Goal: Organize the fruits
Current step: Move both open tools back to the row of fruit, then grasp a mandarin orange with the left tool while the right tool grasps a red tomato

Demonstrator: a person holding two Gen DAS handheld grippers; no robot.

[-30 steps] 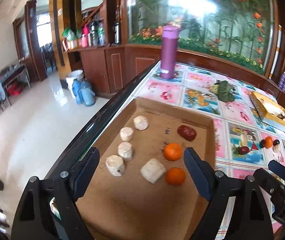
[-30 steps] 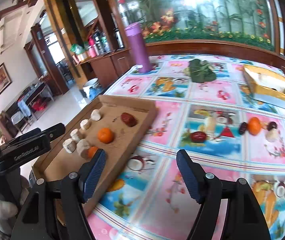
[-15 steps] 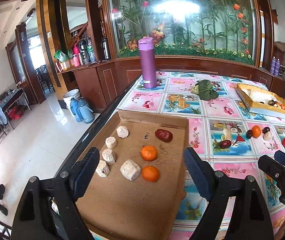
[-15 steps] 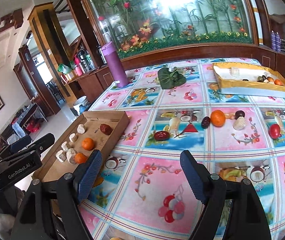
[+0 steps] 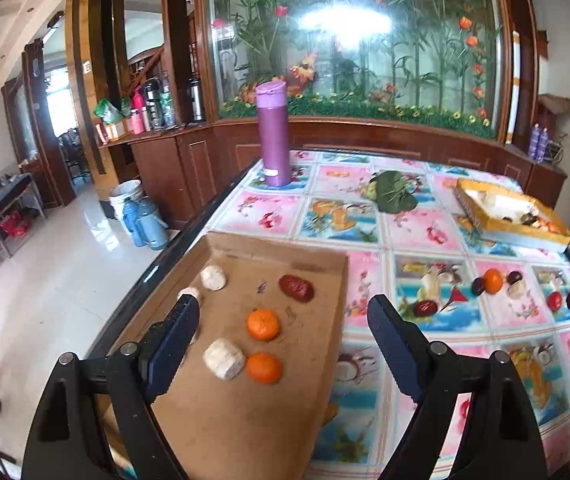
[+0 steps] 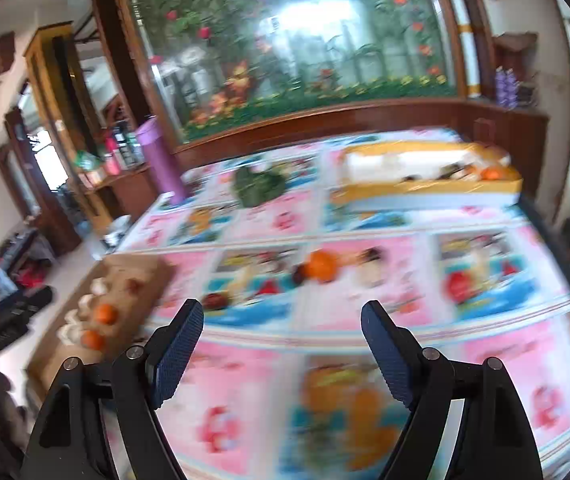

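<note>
A shallow cardboard tray point(image 5: 245, 420) at the table's left edge holds two oranges point(image 5: 262, 324), a red date point(image 5: 296, 288) and several white chunks point(image 5: 223, 358). My left gripper point(image 5: 283, 330) is open and empty above the tray. Loose fruit lies on the tablecloth to the right: an orange point(image 5: 493, 281), a dark red date point(image 5: 425, 308) and a small red fruit point(image 5: 554, 301). My right gripper point(image 6: 281, 338) is open and empty above the tablecloth, short of the loose orange point(image 6: 322, 266). The right wrist view is blurred.
A purple flask point(image 5: 273, 136) stands at the table's far left. A green leaf bundle point(image 5: 391, 194) lies at the back middle. A yellow box point(image 5: 513, 216) with more fruit sits at the back right. The table's left edge drops to the floor.
Both grippers have pulled back and risen, so more of the table shows. The right gripper has swung right, toward the loose fruit. Nothing was picked up.
</note>
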